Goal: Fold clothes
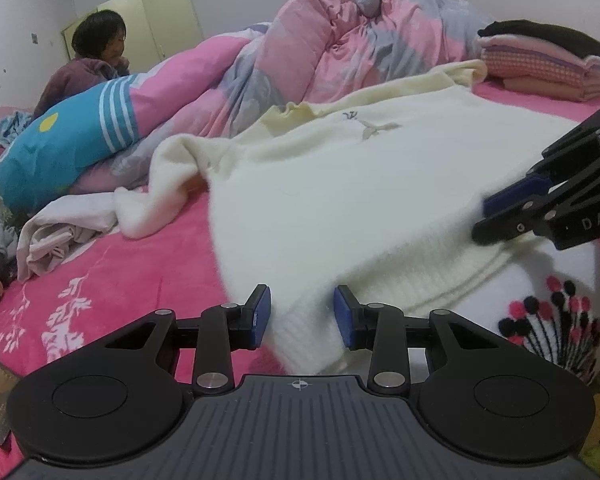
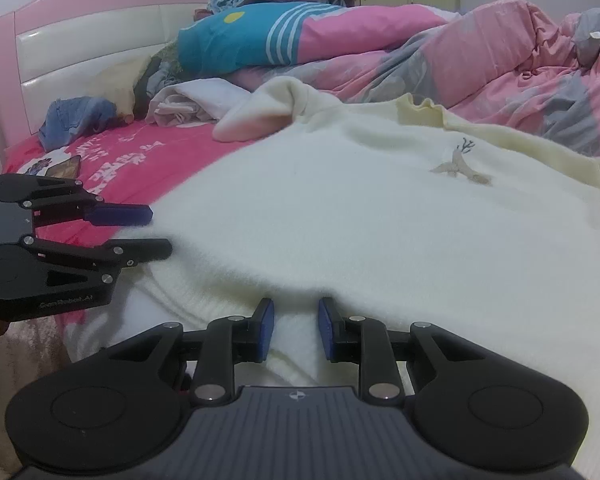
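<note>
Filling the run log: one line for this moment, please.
step: hem grasp | left gripper: hem between pads | right gripper: same | fluffy cream knitted sweater: flat on bed

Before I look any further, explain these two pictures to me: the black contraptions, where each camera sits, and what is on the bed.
No robot here: a person holds a two-fingered tool in each hand, with a camera on each looking along its fingers. One picture is from the left tool, the other from the right tool; each also shows the other tool at its edge. A cream sweater lies spread on the pink bed. Its near hem lies between each tool's blue pads. Behind lie a crumpled quilt and folded clothes.
</note>
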`<control>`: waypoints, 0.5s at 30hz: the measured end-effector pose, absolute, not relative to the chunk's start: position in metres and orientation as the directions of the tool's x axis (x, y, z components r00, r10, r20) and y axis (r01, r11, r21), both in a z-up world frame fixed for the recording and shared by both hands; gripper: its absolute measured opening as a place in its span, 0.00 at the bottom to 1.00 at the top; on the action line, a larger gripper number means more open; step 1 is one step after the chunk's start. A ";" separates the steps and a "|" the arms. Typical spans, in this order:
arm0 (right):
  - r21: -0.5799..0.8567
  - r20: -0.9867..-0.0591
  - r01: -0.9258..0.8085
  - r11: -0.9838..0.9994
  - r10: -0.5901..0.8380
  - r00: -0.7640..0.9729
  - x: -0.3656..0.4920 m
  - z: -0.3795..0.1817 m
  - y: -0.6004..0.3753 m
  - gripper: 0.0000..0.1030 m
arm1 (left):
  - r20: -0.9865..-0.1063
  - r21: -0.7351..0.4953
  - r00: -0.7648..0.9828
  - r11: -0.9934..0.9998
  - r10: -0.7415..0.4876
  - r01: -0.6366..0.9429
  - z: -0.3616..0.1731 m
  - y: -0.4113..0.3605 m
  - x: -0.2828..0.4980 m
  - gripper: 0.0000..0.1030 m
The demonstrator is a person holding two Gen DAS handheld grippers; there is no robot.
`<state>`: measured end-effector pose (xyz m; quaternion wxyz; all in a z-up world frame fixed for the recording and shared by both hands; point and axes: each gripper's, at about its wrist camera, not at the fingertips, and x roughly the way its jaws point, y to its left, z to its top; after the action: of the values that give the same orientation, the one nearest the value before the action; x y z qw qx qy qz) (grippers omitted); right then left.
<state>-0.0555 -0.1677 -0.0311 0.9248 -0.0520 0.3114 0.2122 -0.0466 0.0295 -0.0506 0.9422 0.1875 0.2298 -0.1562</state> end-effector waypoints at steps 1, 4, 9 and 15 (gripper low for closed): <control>0.035 -0.599 -0.425 0.905 0.359 0.716 -0.056 -0.031 -0.167 0.26 | -0.490 0.284 0.847 0.881 -0.206 0.378 -0.050 0.029 -0.047 0.35; 0.006 -0.608 -0.437 0.899 0.351 0.712 -0.058 -0.028 -0.166 0.26 | -0.492 0.273 0.847 0.887 -0.204 0.372 -0.049 0.032 -0.051 0.35; -0.075 -0.653 -0.477 0.876 0.319 0.687 -0.065 -0.005 -0.171 0.35 | -0.485 0.211 0.846 0.909 -0.221 0.359 -0.052 0.041 -0.052 0.35; 0.130 -0.636 -0.420 0.898 0.401 0.660 -0.041 0.028 -0.187 0.36 | -0.452 0.174 0.855 0.915 -0.254 0.364 -0.057 0.048 -0.053 0.36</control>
<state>-0.0412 -0.1872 0.0283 0.9108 -0.0141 0.3457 0.2252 -0.0532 0.0482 -0.0570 0.9546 0.1277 0.2153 -0.1616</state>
